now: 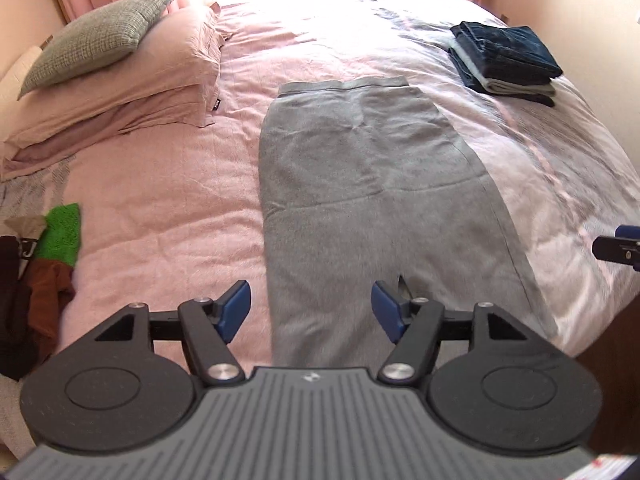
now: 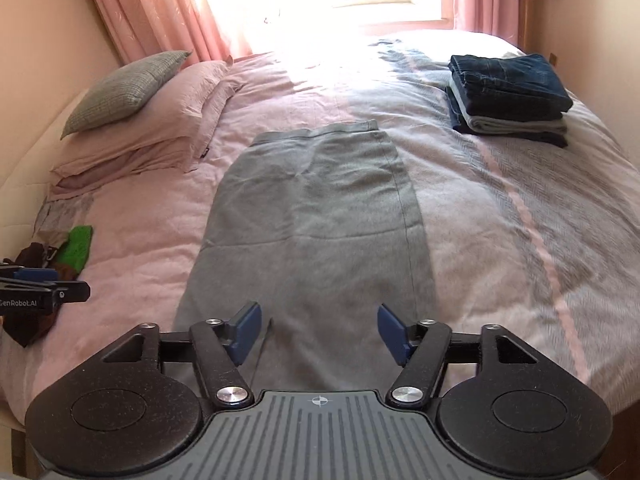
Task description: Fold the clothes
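A long grey skirt (image 1: 360, 184) (image 2: 320, 216) lies flat on the pink bed, waistband at the far end, hem with a short slit at the near end. My left gripper (image 1: 311, 310) hovers open over the hem's left part, holding nothing. Over the hem's middle my right gripper (image 2: 319, 330) hangs open, nothing between its blue pads. The left gripper's tip (image 2: 44, 290) shows at the left edge of the right wrist view. In the left wrist view, the right gripper's tip (image 1: 618, 246) shows at the right edge.
A stack of folded jeans and grey clothes (image 1: 506, 60) (image 2: 508, 94) sits at the far right of the bed. Pink pillows with a grey-green cushion (image 1: 96, 40) (image 2: 124, 88) are at the far left. A heap of unfolded clothes, green, brown and dark (image 1: 44, 276) (image 2: 68, 252), lies at the near left.
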A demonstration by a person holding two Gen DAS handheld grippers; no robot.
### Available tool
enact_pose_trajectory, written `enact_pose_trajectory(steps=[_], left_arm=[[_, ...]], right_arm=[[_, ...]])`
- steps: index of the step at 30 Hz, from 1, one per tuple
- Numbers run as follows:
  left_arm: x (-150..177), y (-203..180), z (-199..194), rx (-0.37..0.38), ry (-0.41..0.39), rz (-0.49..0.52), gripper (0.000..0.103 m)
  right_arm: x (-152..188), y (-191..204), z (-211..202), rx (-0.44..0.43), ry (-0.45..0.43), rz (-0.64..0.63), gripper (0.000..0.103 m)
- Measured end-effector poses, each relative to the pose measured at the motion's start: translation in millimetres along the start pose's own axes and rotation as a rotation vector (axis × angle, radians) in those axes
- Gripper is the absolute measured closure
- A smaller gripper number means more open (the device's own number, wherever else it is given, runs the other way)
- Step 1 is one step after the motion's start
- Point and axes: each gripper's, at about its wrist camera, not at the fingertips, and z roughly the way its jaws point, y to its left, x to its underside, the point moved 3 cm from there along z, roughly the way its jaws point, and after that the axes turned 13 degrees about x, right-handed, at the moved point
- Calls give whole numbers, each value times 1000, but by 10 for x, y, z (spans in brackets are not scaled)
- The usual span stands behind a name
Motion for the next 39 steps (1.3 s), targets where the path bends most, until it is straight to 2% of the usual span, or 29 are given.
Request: enact_pose_trajectory(steps=[4, 12, 23, 39], left_arm=[[387, -66, -381, 5, 7, 25, 37], [830, -217, -801, 22, 7, 48, 32], [902, -340, -851, 55, 24, 69, 31], [877, -294, -761, 80, 44, 96, 30]], right_arm=[[311, 149, -415, 29, -17, -8, 29], [722, 386, -848, 14, 2, -56, 27], [823, 416, -936, 26, 30, -97, 27], [824, 424, -903, 48, 44, -68, 27]])
